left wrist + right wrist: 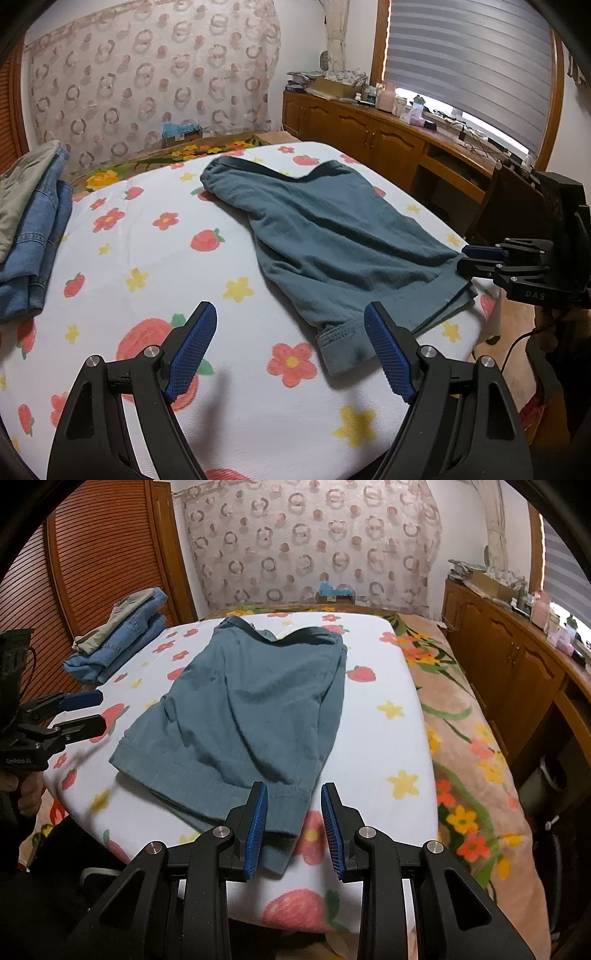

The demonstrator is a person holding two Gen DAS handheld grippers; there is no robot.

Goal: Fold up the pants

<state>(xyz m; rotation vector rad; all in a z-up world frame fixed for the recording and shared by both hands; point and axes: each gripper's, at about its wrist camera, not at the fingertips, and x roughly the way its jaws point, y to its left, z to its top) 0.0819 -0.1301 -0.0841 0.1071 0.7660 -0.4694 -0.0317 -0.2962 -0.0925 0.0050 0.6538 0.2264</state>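
Observation:
Blue-grey pants [332,236] lie folded lengthwise on a white flowered bed cover [155,258], waistband at the far end, leg cuffs near me. They also show in the right wrist view [243,716]. My left gripper [291,314] is open and empty, hovering just left of the near cuff. My right gripper [293,794] is open, its jaws over the cuff corner at the cover's near edge, not closed on it. It also shows at the right of the left wrist view [461,258]. The left gripper shows at the left of the right wrist view [101,710].
A stack of folded jeans and khaki trousers [29,229] lies at the bed's far left [122,642]. A wooden cabinet with clutter [406,122] runs along the right under a window. A patterned curtain [147,81] hangs behind the bed.

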